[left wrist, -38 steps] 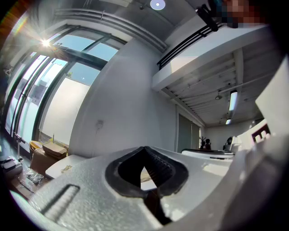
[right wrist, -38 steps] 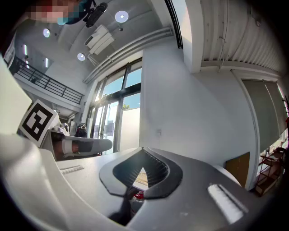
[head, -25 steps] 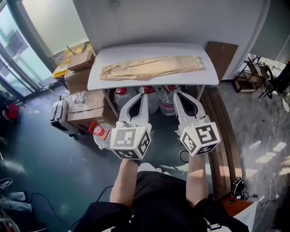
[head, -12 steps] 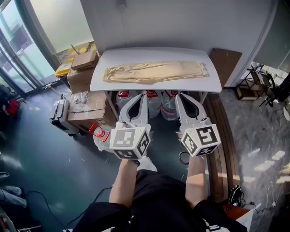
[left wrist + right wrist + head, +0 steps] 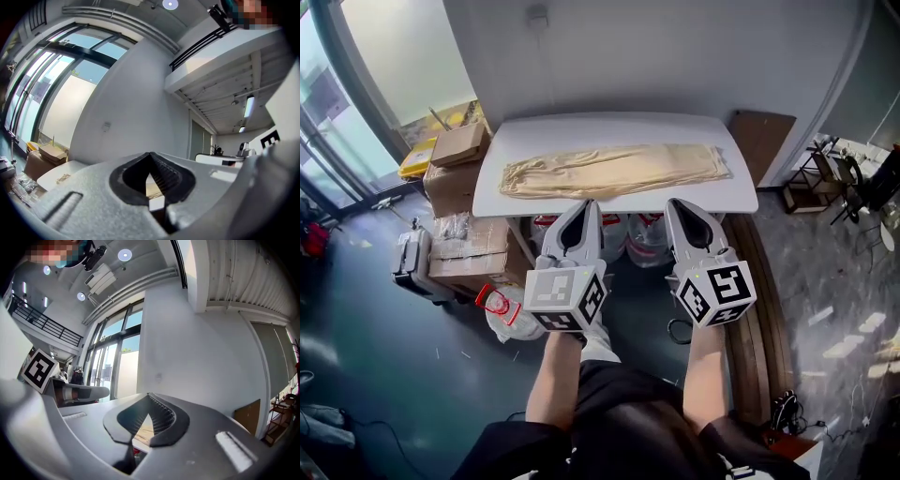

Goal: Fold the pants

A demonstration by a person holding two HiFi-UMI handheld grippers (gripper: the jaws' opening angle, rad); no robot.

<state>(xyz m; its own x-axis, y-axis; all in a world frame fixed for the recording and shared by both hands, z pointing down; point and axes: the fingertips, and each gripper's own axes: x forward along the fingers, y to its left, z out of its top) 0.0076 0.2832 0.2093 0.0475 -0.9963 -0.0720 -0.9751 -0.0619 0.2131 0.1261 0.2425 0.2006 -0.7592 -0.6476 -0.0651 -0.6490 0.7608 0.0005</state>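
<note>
Pants (image 5: 614,171) – beige, spread flat and lengthwise – are what both claws point at, so start from the near end. At six o'clock in the head view the person's forearms (image 5: 553,384) reach up the frame, each carrying a marker-cubed tool. The left gripper (image 5: 585,204) sits just left of centre and the right gripper (image 5: 679,202) just right of it, side by side and apart from each other. Each gripper view shows its jaws pressed together at the tips, nothing pinched between them (only the oval hollow behind the tips stays clear). Their tips overlap the near edge of the white table (image 5: 609,127), without touching the cloth. Under that edge stand water bottles (image 5: 649,234). The garment lies across the tabletop's near half at twelve o'clock, running from nine to three. Cardboard boxes (image 5: 455,145) are stacked at ten o'clock beside the table, and a pale wall (image 5: 628,56) rises behind it.
</note>
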